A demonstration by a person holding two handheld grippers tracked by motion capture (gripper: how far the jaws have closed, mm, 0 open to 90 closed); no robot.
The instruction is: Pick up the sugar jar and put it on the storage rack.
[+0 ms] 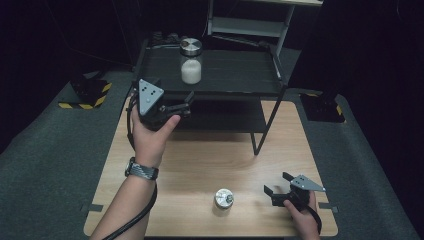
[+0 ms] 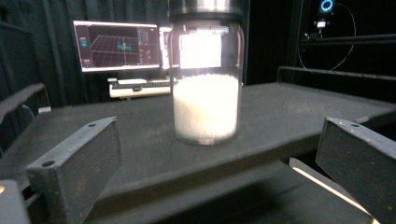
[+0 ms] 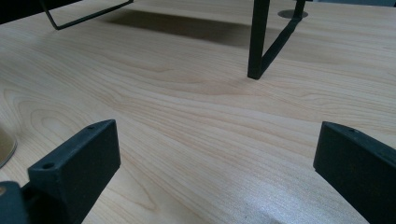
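Observation:
A glass jar (image 1: 191, 61) with a metal lid, half full of white grains, stands upright on the top shelf of a black rack (image 1: 230, 70). My left gripper (image 1: 189, 104) is open just in front of the shelf's front left edge. In the left gripper view the jar (image 2: 206, 88) stands a short way ahead, between the lines of the two jaws and untouched. My right gripper (image 1: 278, 183) rests open near the table's front right, with bare wood (image 3: 210, 140) between its jaws. A second small jar (image 1: 224, 198) with a metal lid stands left of it.
The black rack stands on thin legs (image 1: 256, 145) over the back half of the wooden table (image 1: 200, 160), with a lower shelf (image 1: 225, 117) beneath. A rack leg (image 3: 258, 42) rises ahead of my right gripper. A lit monitor (image 2: 119, 45) sits far behind the shelf.

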